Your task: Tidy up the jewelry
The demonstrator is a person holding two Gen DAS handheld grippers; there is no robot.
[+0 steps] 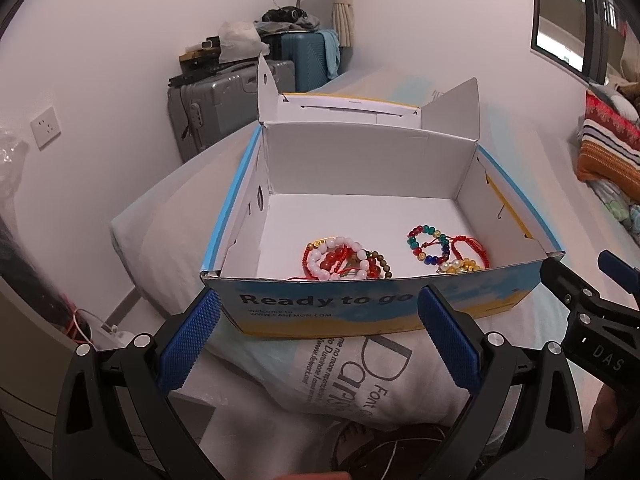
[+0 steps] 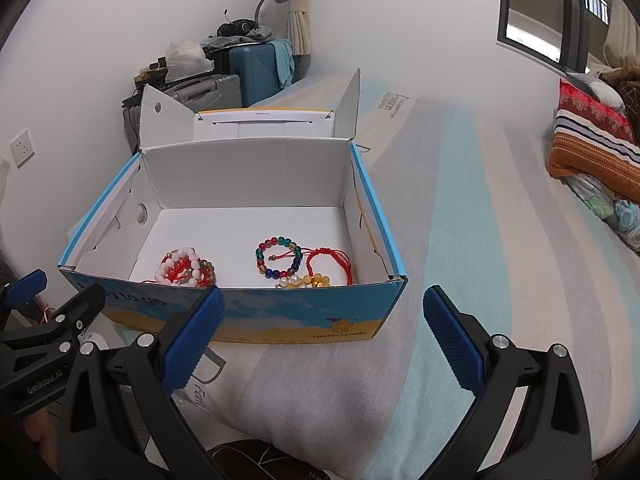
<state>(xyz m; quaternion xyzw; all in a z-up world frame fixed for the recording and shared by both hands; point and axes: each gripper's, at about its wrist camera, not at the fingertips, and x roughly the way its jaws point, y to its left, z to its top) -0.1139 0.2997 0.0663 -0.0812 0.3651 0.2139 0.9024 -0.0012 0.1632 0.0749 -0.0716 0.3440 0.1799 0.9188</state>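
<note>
An open cardboard box [image 1: 420, 176] [image 2: 248, 172] with a blue and yellow printed front stands on the bed. Inside it, at the front left, lies a heap of white, red and brown bead bracelets [image 1: 344, 260] [image 2: 186, 270]. A multicoloured bead bracelet [image 1: 428, 244] [image 2: 279, 258] lies to its right, beside a red cord bracelet with gold and pearl beads [image 1: 468, 258] [image 2: 320, 272]. My left gripper [image 1: 320, 340] hovers open before the box front, empty. My right gripper [image 2: 324, 336] is open and empty near the box's front right corner.
The box rests on a striped bed cover [image 2: 460, 208] over a printed pillow [image 1: 372, 380]. Suitcases [image 1: 224, 100] stand against the wall behind. A striped cushion [image 2: 592, 140] lies at the right. The bed edge drops off at the left, with a wall socket [image 1: 45, 127] beyond.
</note>
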